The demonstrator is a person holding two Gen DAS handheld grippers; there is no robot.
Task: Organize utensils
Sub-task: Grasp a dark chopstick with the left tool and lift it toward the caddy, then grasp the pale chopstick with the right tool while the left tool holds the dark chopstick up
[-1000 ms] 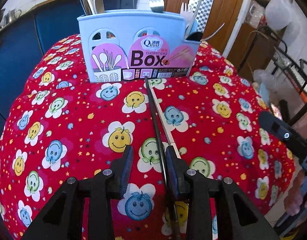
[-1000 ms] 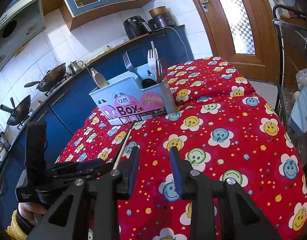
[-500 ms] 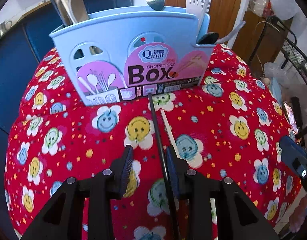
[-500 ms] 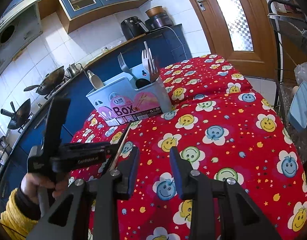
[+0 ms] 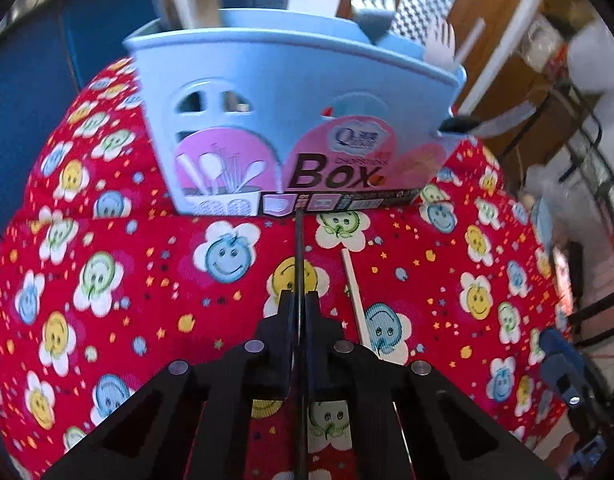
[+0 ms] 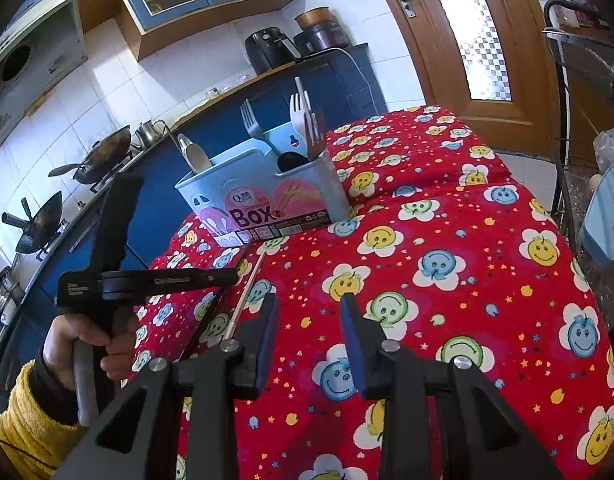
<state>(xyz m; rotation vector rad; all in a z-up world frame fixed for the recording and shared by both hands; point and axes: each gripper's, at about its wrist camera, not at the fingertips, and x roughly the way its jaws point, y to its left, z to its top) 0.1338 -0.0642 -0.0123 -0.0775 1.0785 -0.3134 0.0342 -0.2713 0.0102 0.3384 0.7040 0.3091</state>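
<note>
left gripper jaws just closed, pinching the black chopstick on the red cloth before the blue utensil box, pale chopstick beside, right gripper parted, empty

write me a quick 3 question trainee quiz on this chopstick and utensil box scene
1. True or false: the left claw is shut on the black chopstick.
2. Where is the pale chopstick? A) in the blue utensil box B) lying on the red tablecloth beside the left claw C) in the right claw
3. Fill in: the right claw is ____ and holds nothing.

Key
1. True; its jaws have just been closing and now pinch the black chopstick.
2. B
3. open
</note>
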